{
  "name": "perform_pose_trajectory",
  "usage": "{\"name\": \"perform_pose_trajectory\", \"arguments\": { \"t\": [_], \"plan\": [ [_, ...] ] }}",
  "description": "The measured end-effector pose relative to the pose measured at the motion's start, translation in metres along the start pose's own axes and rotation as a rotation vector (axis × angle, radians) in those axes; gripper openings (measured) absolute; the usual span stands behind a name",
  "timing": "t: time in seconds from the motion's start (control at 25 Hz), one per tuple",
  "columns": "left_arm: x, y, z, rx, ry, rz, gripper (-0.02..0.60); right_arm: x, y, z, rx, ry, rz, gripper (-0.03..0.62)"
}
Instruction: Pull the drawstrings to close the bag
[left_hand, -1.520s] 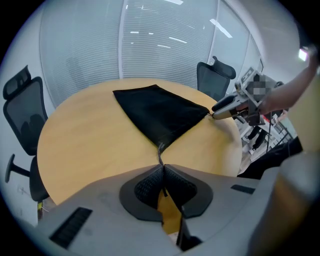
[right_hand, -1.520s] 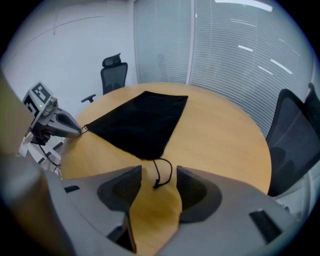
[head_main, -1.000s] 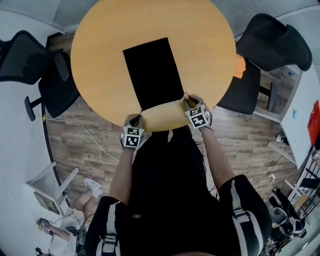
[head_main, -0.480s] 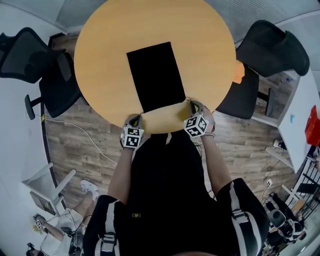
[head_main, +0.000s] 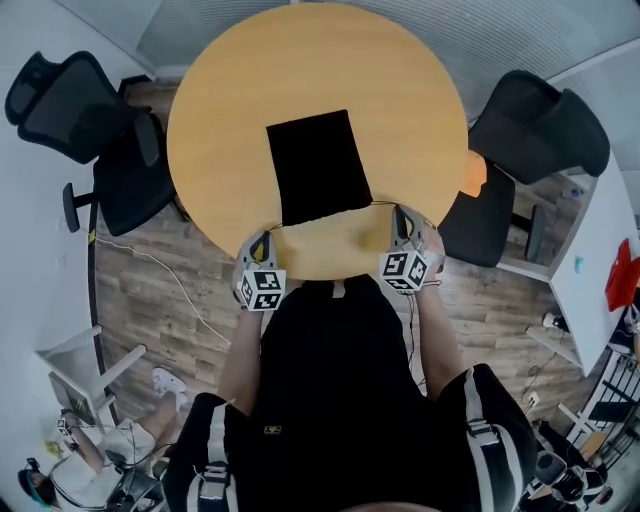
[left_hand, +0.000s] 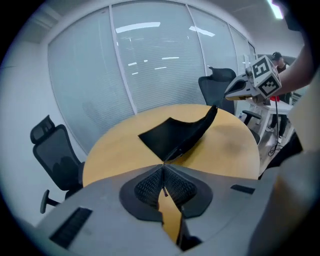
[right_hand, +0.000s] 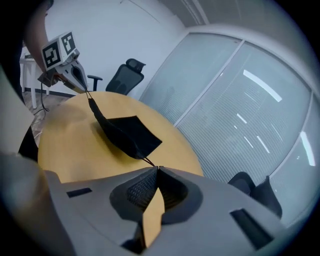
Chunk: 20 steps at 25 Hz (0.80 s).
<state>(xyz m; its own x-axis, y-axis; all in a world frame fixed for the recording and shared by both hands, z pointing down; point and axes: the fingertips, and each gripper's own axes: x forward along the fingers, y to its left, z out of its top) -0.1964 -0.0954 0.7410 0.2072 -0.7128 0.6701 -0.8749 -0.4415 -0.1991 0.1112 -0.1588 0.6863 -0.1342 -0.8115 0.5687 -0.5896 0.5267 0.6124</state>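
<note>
Black chair (head_main: 95, 130) stands off the table (head_main: 220, 110) at its 9 o'clock. At 7 o'clock, over the near rim, the left gripper (head_main: 266, 237) has its jaws pressed together on the left cord (left_hand: 172, 156). The cord's end pokes out between the pads and the rest runs taut up to the bag's near left corner. The bag (head_main: 318, 165), flat and black, lies about mid-table with its mouth toward 6 o'clock. That near edge is lifted off the wood and bowed between its two corners, while the far end lies flat. From the near right corner the right cord (right_hand: 150, 162) stretches to the right gripper (head_main: 401, 213) at 5 o'clock, whose jaws are likewise closed tight on it. Both grippers hang above the tabletop, well apart. A second chair (head_main: 540, 135) sits at 3 o'clock, with something orange (head_main: 474, 175) at the rim beside it.
</note>
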Motion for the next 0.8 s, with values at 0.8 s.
{"name": "perform_pose_trajectory", "arguments": {
  "t": [0.8],
  "plan": [
    [-0.169,0.059,0.228,0.054,-0.411,0.426,0.02,-0.084,-0.186,0.155,0.014,-0.517,-0.198,0.061]
  ]
}}
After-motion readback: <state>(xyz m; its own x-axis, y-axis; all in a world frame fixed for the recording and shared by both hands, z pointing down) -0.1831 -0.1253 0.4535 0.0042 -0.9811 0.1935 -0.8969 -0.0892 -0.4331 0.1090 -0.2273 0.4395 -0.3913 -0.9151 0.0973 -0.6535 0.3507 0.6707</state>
